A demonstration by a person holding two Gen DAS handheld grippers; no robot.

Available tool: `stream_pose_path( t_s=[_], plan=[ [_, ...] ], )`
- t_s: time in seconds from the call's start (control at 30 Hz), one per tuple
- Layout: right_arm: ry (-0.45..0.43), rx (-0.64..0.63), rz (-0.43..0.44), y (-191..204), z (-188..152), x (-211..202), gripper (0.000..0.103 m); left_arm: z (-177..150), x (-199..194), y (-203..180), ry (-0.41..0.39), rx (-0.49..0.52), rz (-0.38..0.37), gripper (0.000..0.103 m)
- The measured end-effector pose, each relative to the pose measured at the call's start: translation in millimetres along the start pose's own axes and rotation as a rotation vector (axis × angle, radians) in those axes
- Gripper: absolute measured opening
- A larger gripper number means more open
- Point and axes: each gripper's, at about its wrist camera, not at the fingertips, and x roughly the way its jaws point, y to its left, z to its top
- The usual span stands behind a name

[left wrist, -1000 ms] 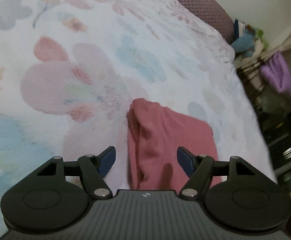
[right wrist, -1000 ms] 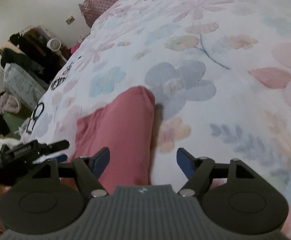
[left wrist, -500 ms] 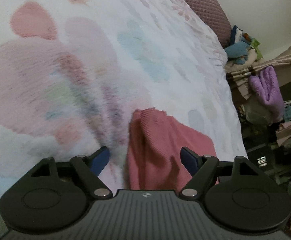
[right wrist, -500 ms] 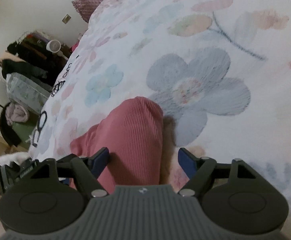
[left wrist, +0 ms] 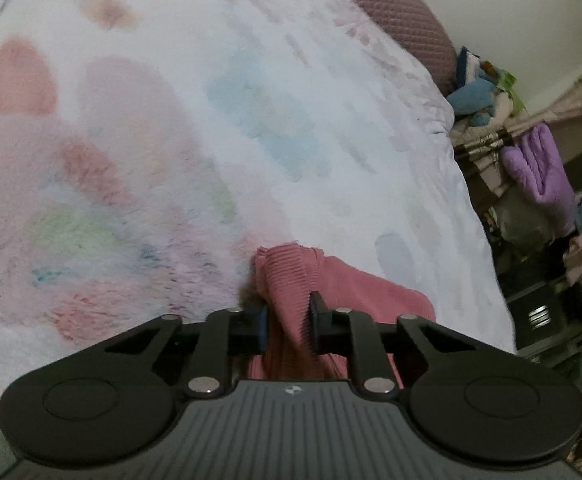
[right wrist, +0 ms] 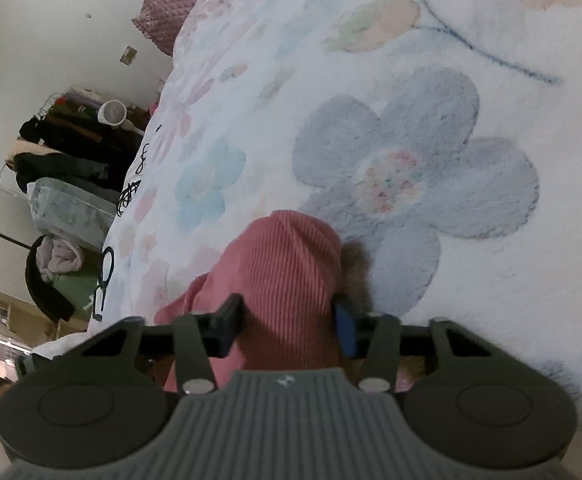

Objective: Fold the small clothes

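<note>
— Any readable text, label or number?
— None. Only black looping marks at the edge of the white fluffy flower-printed blanket (right wrist: 131, 196), too small and bent to read as letters.
— On the gripper bodies?
— Only a small round two-tone emblem on the grey ribbed plastic housing (left wrist: 292, 390), without letters.

Your count: one garment, two grippers.
You have one pink garment (left wrist: 355, 288) on one floral blanket (left wrist: 251, 128), one gripper (left wrist: 287, 320) per hand (right wrist: 287, 320), one pillow (left wrist: 403, 12), one fan (right wrist: 111, 113).
</note>
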Motion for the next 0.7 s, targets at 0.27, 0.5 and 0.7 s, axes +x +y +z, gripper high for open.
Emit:
stream_pose_path(
  t_s=[0.27, 0.5, 0.7],
  plan=[
    [-0.088, -0.235, -0.041, 56, -18, -44, 0.032, -19, -54, -60, -0.147, 0.186, 0.059, 0.016],
    [-0.187, -0.421, -0.044, 104, -64, -116, 0.031, -50, -123, -106, -0.283, 0.296, 0.046, 0.016],
    [-0.248, -0.474, -0.017, 126, -112, -183, 0.031, -81, -179, -140, -0.361, 0.354, 0.008, 0.016]
  ],
)
